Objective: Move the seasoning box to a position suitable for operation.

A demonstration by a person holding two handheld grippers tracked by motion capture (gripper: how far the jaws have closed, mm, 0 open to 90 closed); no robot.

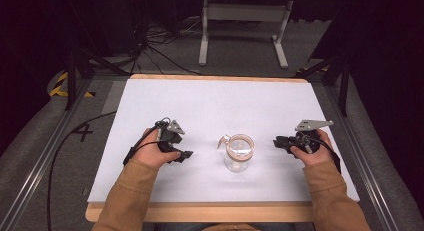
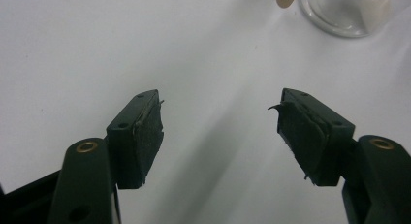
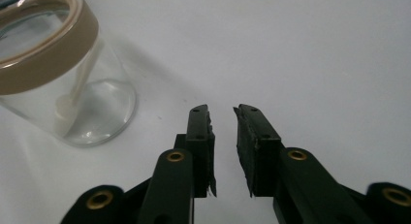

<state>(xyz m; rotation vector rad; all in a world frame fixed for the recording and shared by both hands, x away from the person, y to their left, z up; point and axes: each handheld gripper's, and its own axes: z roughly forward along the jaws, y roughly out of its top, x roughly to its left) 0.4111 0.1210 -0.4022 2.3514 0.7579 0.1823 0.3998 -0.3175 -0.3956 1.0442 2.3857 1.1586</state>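
White counter point(image 1: 210, 106) carries glass jar point(image 1: 238, 154), upright near front centre between grippers, tan band at rim. Left gripper point(image 1: 186, 154) wide open, empty. Right gripper point(image 1: 276, 141) narrowly open, empty, beside jar.

A wooden-edged table point(image 1: 200, 211), covered by a white sheet point(image 1: 215, 106), is seen to carry one clear glass jar point(image 1: 238, 153) with a tan rim band, standing upright near the middle.

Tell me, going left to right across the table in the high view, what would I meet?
Left gripper → small tab at the jar's rim → glass jar → right gripper, all over the white table.
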